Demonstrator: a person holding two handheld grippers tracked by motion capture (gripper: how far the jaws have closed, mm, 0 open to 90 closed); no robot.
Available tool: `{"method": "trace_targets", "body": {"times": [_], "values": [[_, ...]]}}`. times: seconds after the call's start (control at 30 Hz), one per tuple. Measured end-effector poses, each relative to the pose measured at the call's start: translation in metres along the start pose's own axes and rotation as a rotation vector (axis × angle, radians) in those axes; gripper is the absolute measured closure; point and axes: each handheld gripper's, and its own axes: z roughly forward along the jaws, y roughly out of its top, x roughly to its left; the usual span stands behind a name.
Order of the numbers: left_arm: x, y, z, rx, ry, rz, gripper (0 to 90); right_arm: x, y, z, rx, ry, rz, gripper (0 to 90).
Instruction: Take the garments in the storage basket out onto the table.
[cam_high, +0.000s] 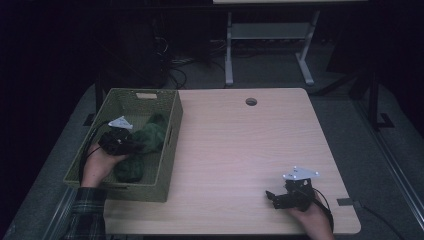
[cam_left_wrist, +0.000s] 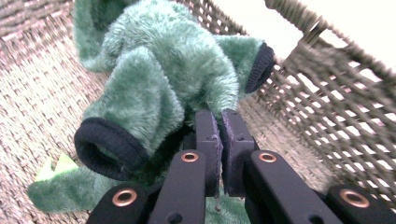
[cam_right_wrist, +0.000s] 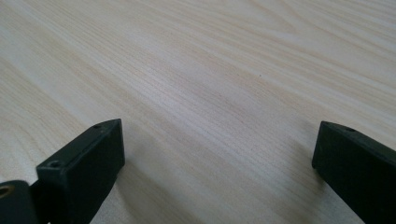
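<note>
While left gripper pinches green plush, right gripper gapes.

This looks like a lab or test room rather than a home. A plain light-wood worktop with a round cable hole stands on grey carpet, the surroundings kept dark. Behind it is the white metal frame of a second desk, and loose cables lie tangled on the floor beside dark equipment.
</note>
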Motion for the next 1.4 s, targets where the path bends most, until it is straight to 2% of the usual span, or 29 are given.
{"method": "trace_targets", "body": {"times": [0.17,0.2,0.23,0.4,0.47,0.73,1.1,1.4], "values": [[0.0,0.002,-0.014,-0.047,-0.009,-0.009,87.0,0.0,0.0,0.0,0.0,0.0,0.0,2.2],[0.001,0.003,-0.02,-0.077,-0.014,-0.012,87.1,0.0,0.0,0.0,0.0,0.0,0.0,2.1],[0.001,0.003,-0.02,-0.077,-0.014,-0.012,87.2,0.0,0.0,0.0,0.0,0.0,0.0,2.1],[0.001,0.006,-0.036,-0.153,-0.036,-0.051,87.5,0.0,0.0,0.0,0.0,0.0,0.0,2.2],[0.002,0.007,-0.039,-0.151,-0.038,-0.044,87.6,0.0,0.0,0.0,0.0,0.0,0.0,2.2],[0.006,0.016,-0.054,-0.224,-0.063,-0.072,87.9,0.0,0.0,0.0,-0.001,0.0,-0.004,2.2],[0.009,0.028,-0.074,-0.283,-0.079,-0.07,87.9,0.0,0.0,0.0,0.0,-0.001,0.0,2.2],[0.006,0.05,-0.1,-0.34,-0.07,-0.043,87.9,0.0,0.0,0.0,-0.001,-0.001,0.001,2.2]]}}
